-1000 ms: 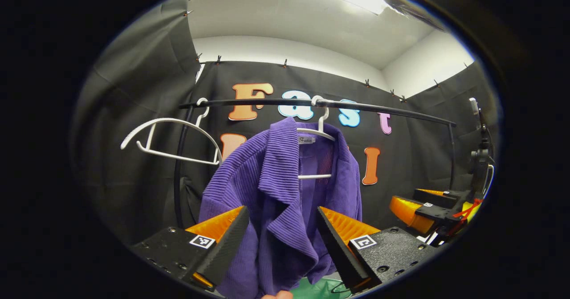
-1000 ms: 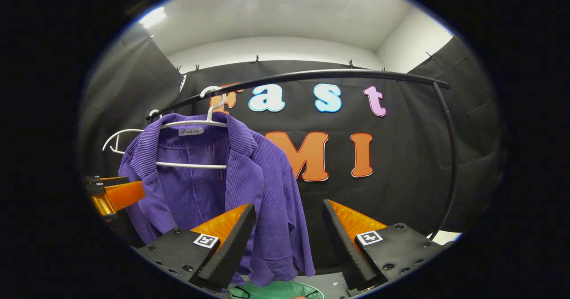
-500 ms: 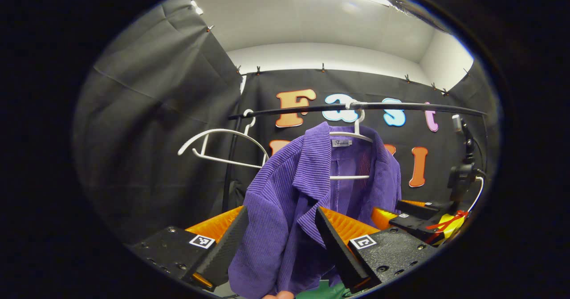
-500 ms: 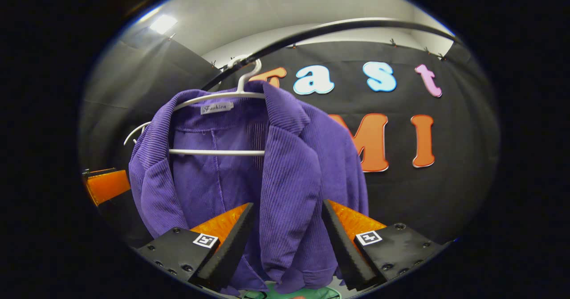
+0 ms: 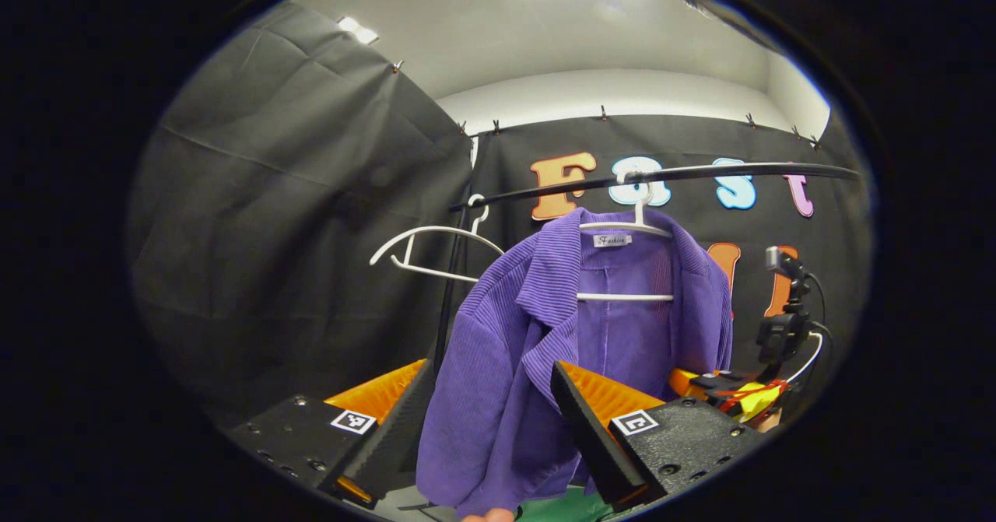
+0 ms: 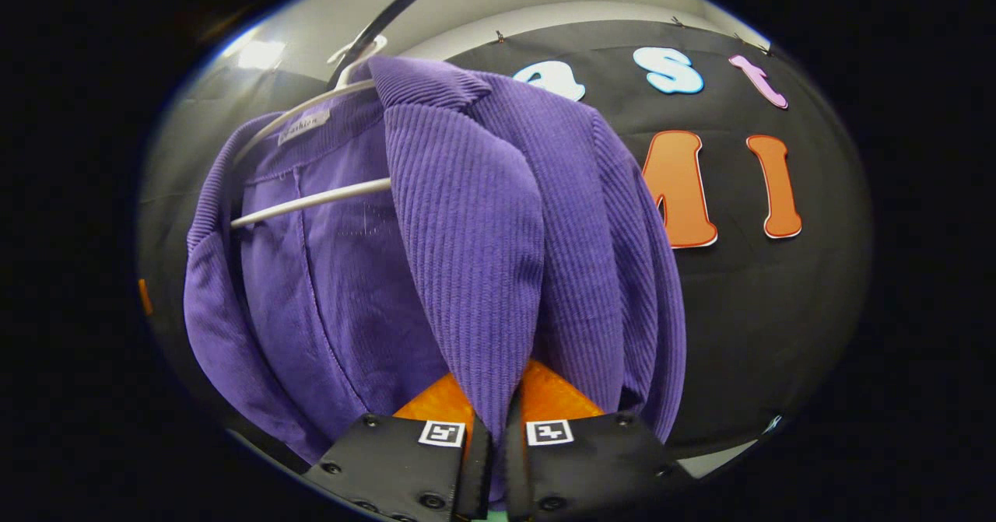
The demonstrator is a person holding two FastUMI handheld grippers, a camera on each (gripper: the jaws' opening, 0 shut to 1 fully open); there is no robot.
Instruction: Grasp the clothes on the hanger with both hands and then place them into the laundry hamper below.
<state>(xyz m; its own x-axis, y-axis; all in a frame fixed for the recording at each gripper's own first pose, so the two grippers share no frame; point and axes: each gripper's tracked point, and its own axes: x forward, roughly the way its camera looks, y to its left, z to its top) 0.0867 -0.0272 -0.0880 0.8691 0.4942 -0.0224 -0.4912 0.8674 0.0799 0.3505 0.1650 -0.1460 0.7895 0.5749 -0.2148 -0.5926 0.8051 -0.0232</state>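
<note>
Jaws first: in the left gripper view, the left gripper (image 5: 486, 421) is seen spread wide, with the near front panel of the purple jacket (image 5: 545, 366) hanging in the gap between the fingers but not pinched yet, as far as can be told. The jacket is draped on a white hanger (image 5: 634, 230) hooked over the black rail (image 5: 700, 173), and a second, bare hanger (image 5: 436, 250) is hung just beside it. A bit of green, likely the hamper (image 5: 556, 508), can be made out below the hem.

Over in the right gripper view, the right gripper (image 6: 498, 436) is closed down on the jacket's (image 6: 467, 234) other front panel, fabric clamped between both fingers. The hanger bar (image 6: 311, 203) is seen inside the open front.

So roughly half the grasp is done. Left to do, it's reckoned: the left pinch, slipping the jacket off, and lowering it into the hamper.
</note>
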